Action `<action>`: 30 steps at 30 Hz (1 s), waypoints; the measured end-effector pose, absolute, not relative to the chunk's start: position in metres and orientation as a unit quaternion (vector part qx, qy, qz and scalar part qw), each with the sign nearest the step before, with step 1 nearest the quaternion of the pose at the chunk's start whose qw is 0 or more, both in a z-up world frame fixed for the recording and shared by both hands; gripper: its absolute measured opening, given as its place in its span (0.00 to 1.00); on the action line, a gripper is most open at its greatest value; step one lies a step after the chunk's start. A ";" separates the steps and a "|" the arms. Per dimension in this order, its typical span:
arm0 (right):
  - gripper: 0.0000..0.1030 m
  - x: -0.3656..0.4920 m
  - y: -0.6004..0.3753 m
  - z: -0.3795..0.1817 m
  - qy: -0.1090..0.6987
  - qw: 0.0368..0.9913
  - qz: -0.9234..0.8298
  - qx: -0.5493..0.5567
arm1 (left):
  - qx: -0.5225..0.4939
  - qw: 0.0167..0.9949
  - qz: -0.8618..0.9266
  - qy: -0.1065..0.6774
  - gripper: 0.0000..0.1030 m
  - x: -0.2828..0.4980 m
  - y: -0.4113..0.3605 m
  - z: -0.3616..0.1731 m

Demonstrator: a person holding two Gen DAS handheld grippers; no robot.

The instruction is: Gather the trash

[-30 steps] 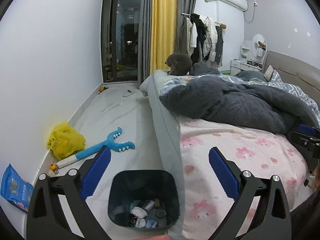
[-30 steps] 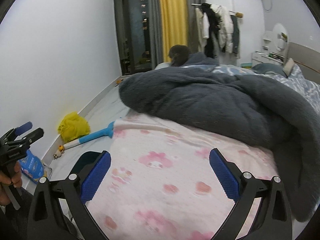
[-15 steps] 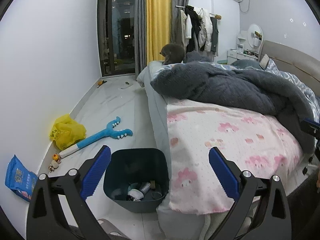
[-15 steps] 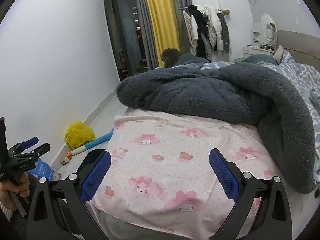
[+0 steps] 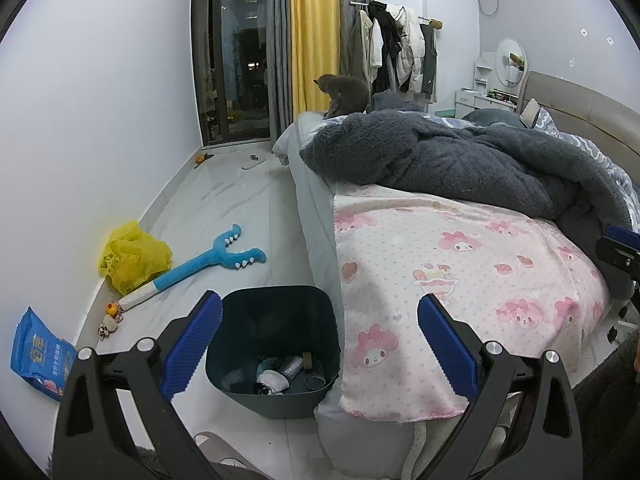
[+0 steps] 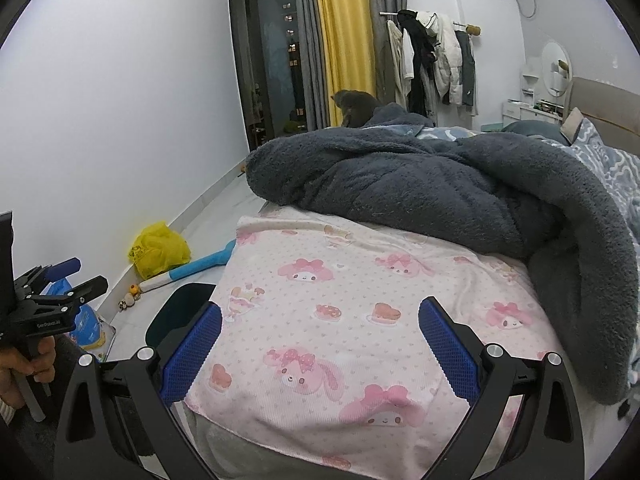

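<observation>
A dark teal trash bin (image 5: pixel 276 291) stands on the floor against the bed's corner, with several bits of trash (image 5: pixel 280 376) at its bottom. My left gripper (image 5: pixel 322 342) hangs open and empty, above and just behind the bin. On the floor by the left wall lie a crumpled yellow plastic bag (image 5: pixel 132 256) and a blue packet (image 5: pixel 38 354). My right gripper (image 6: pixel 320 352) is open and empty over the pink printed sheet (image 6: pixel 360 288). The right wrist view also shows the left gripper (image 6: pixel 86 276) held in a hand (image 6: pixel 24 364), the bin's rim (image 6: pixel 180 296) and the yellow bag (image 6: pixel 160 248).
A blue fork-shaped plush toy (image 5: pixel 208 264) and small toys (image 5: pixel 112 316) lie beside the yellow bag. A thick grey blanket (image 5: pixel 440 160) is heaped on the bed, with a grey cat (image 5: pixel 344 94) at its far corner. Open floor runs to the glass door (image 5: pixel 236 60).
Both grippers have drawn back from the bed. The bin and the pink sheet now sit farther off in view. Both stay open and empty.
</observation>
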State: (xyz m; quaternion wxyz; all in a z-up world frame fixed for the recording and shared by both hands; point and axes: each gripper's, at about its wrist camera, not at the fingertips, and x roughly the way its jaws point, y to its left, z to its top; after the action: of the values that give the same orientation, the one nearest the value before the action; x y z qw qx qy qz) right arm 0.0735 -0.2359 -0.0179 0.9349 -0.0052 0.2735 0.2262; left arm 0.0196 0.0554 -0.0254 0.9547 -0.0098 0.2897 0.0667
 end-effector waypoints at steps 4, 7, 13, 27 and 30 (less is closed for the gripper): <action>0.97 0.075 -0.234 -0.018 0.275 0.934 0.228 -0.005 | -0.011 0.955 0.067 0.290 0.97 0.020 0.056 -0.026; 0.97 0.075 -0.234 -0.018 0.274 0.934 0.228 -0.004 | -0.011 0.954 0.067 0.291 0.97 0.019 0.057 -0.026; 0.97 0.076 -0.235 -0.018 0.275 0.934 0.227 0.002 | -0.013 0.954 0.069 0.291 0.97 0.018 0.058 -0.026; 0.97 0.076 -0.236 -0.017 0.275 0.934 0.228 0.002 | -0.013 0.954 0.069 0.292 0.97 0.019 0.057 -0.028; 0.97 0.076 -0.236 -0.017 0.275 0.934 0.228 0.002 | -0.012 0.954 0.068 0.292 0.97 0.019 0.057 -0.028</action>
State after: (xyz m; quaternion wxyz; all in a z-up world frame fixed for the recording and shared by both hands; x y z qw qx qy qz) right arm 0.0762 -0.2359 -0.0175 0.9342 0.0024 0.2748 0.2276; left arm 0.0192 0.0574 -0.0278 0.9540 -0.0122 0.2918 0.0682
